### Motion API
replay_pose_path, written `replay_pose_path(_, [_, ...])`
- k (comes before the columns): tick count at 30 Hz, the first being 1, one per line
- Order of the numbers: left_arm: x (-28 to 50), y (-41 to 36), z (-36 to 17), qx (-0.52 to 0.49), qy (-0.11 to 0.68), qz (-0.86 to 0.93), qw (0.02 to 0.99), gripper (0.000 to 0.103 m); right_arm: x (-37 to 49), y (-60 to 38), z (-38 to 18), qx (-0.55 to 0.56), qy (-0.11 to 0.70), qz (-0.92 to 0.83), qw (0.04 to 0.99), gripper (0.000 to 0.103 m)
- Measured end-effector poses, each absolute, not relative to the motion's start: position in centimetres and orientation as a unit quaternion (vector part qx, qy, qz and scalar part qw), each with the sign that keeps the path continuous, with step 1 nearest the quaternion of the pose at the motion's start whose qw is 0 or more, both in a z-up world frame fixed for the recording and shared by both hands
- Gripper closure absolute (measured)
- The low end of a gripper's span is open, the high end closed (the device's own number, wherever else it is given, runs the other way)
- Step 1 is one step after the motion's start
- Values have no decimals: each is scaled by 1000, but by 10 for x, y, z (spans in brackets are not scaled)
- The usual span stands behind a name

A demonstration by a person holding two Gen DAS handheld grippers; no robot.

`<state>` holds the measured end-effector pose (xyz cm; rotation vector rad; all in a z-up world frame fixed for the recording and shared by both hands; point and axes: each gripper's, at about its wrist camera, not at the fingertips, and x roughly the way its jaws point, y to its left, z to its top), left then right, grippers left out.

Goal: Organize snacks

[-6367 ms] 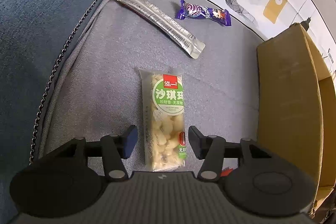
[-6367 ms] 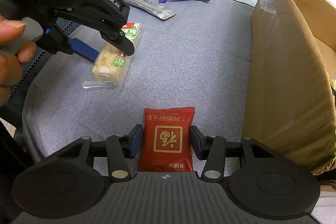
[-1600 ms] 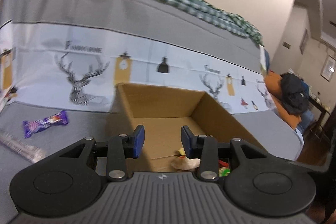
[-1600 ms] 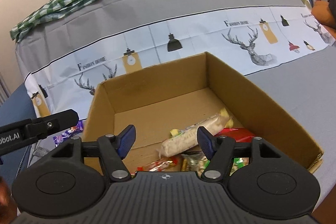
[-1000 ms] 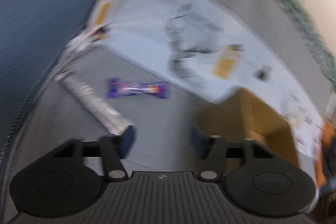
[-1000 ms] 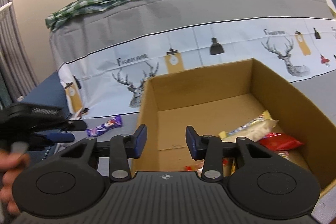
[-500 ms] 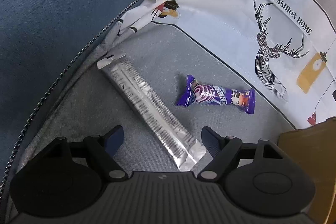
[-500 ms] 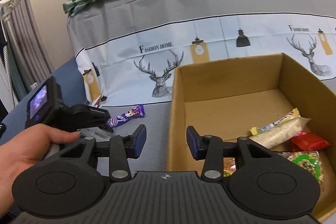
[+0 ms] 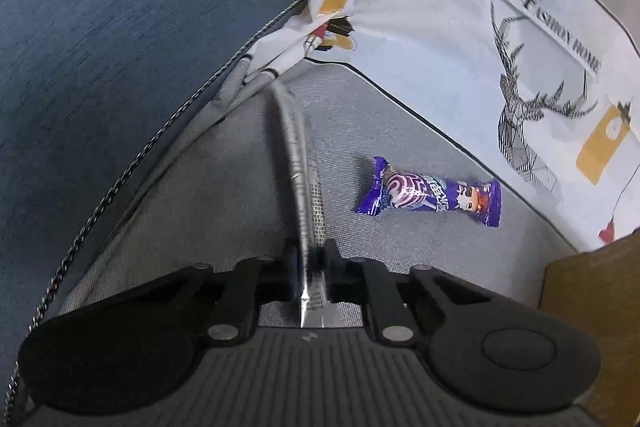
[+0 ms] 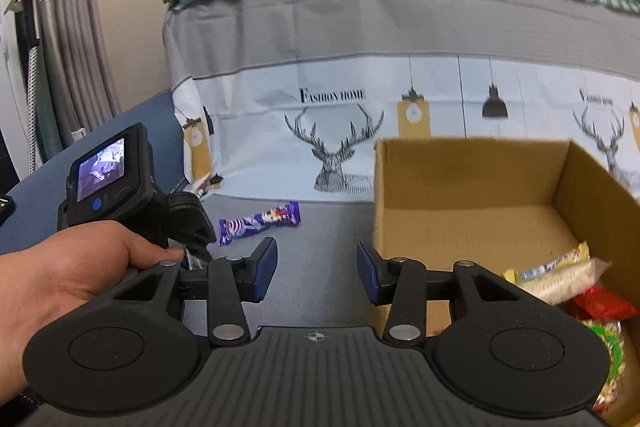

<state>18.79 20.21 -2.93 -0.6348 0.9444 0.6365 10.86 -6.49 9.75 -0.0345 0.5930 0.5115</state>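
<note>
Left claw (image 9: 308, 259) closing on silver packet (image 9: 298, 163) near cushion seam; right claw (image 10: 316, 269) gapes beside box (image 10: 472, 147) rim.

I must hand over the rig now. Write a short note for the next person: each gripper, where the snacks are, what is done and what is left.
Left gripper: jaws closing on the near end of the silver stick pack, which stands on edge between them over the grey seat.
Right gripper: open, empty, hovering beside the box.
Purple candy: lies loose on the seat, just right of the silver pack.
Done: several snacks already lie in the box.
Left: lift the silver pack into the box, then fetch the purple candy.
</note>
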Motion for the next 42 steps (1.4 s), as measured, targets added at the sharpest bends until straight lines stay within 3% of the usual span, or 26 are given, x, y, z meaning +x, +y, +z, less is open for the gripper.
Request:
replay_pose_path(10, [176, 213, -28, -363, 433, 290, 772, 96, 100, -44, 119, -52, 229, 280, 931, 57])
replay_pose_path(16, [168, 223, -31, -408, 425, 292, 754, 96, 147, -2, 131, 37, 297, 286, 910, 57])
replay_pose_path(20, [158, 232, -32, -444, 413, 299, 737, 97, 207, 33, 101, 97, 369, 266, 885, 56])
replay_pose_path(22, [154, 237, -33, -457, 410, 300, 730, 97, 239, 56, 74, 89, 414, 251, 871, 39])
replay_pose_path(24, [151, 241, -33, -467, 408, 299, 726, 97, 264, 73, 48, 82, 448, 234, 859, 31])
replay_pose_path(28, [148, 245, -33, -480, 408, 291, 720, 97, 296, 94, 1, 83, 520, 189, 829, 28])
replay_pose_path(32, [148, 246, -32, -478, 412, 289, 719, 97, 306, 108, -25, 86, 540, 161, 822, 27])
replay_pose_path(33, [148, 245, -31, -476, 413, 290, 720, 97, 307, 111, -28, 80, 536, 159, 825, 31])
replay_pose_path(36, [148, 244, -30, -472, 411, 295, 722, 97, 302, 119, -28, 32, 512, 173, 841, 79])
replay_pose_path(37, [150, 242, -29, -467, 411, 296, 725, 97, 299, 117, -26, 22, 507, 177, 843, 89])
replay_pose_path(42, [148, 233, -28, -458, 411, 289, 733, 97, 269, 89, -1, -24, 471, 212, 856, 90])
